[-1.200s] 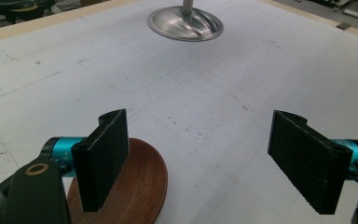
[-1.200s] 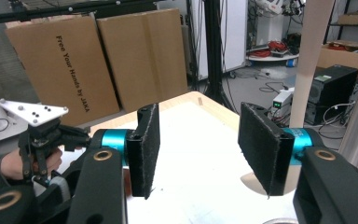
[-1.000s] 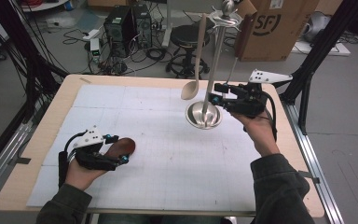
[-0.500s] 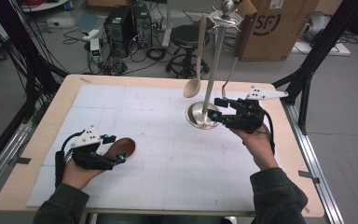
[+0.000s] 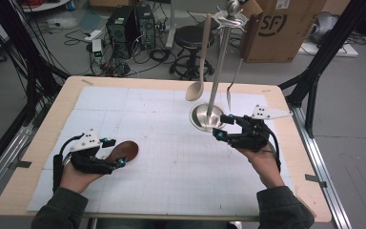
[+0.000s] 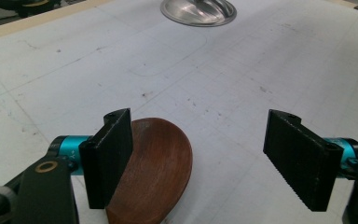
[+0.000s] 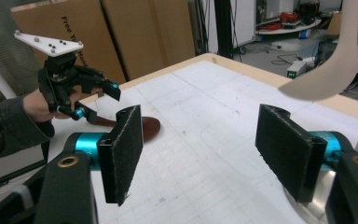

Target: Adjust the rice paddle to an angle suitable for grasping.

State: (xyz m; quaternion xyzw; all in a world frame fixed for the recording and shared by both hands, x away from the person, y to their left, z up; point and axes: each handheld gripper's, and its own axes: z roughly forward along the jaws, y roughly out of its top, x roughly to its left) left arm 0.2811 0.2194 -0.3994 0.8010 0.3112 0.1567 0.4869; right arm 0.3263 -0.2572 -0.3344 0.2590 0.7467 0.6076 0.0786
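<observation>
A dark brown wooden spoon (image 5: 127,150) lies on the white mat at the front left. My left gripper (image 5: 116,151) stands open over it. In the left gripper view the spoon's bowl (image 6: 156,172) rests on the mat against the left pad (image 6: 112,158), with the far pad well clear. My right gripper (image 5: 220,126) hovers low beside the round steel base (image 5: 202,114) of a utensil stand. Its jaws have just been opening and nothing is between them (image 7: 198,126). A pale wooden spoon (image 5: 196,89) and a metal fork (image 5: 232,88) hang from the stand.
The stand's pole (image 5: 217,71) rises just left of my right gripper. The white gridded mat (image 5: 171,162) covers most of the wooden table. Beyond the far edge are a stool, computers, cables and a cardboard box (image 5: 276,28). A black frame leg (image 5: 314,86) stands at the right.
My right hand has sunk from beside the stand's pole to just above the mat by the base, and its jaws stand wider. The left hand has hardly moved.
</observation>
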